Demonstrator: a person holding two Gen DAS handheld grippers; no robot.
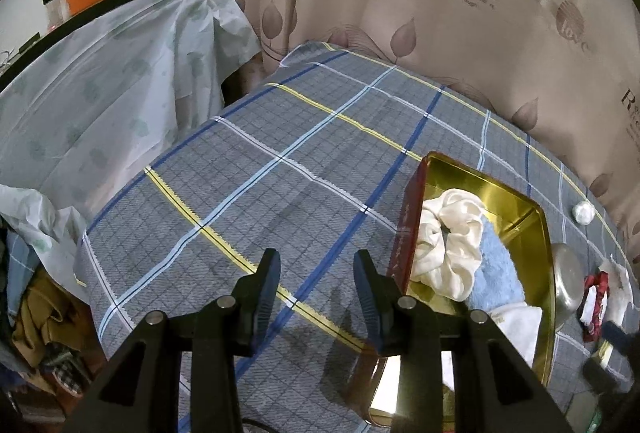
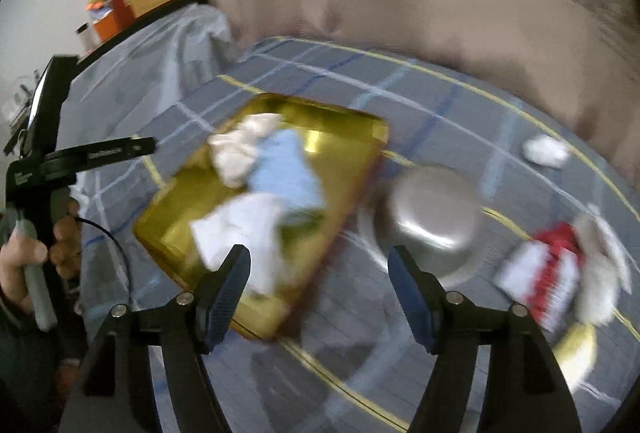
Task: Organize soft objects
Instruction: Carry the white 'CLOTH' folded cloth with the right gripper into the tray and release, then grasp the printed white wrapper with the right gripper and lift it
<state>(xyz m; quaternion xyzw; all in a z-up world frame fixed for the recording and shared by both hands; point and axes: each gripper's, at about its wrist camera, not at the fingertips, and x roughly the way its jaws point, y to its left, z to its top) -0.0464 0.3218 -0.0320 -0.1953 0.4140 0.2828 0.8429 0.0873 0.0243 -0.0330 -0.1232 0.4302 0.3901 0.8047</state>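
A gold tin box point(image 1: 516, 205) with red outer walls lies on the plaid cloth; it also shows in the right wrist view point(image 2: 340, 125). In it lie a white scrunchie point(image 1: 448, 237), a blue towel point(image 1: 496, 269) and a white cloth point(image 1: 516, 325). A red-and-white soft item point(image 2: 548, 269) and a small white ball point(image 2: 546, 151) lie on the cloth to the right. My left gripper point(image 1: 316, 265) is open and empty, left of the box. My right gripper point(image 2: 320, 265) is open and empty above the box's near right edge; this view is blurred.
An upturned metal bowl point(image 2: 432, 217) sits between the box and the red-and-white item. A curtain point(image 1: 440, 5) hangs behind the table. A covered shelf point(image 1: 100, 81) with boxes stands at the left. Clothes point(image 1: 36, 321) are piled at the lower left.
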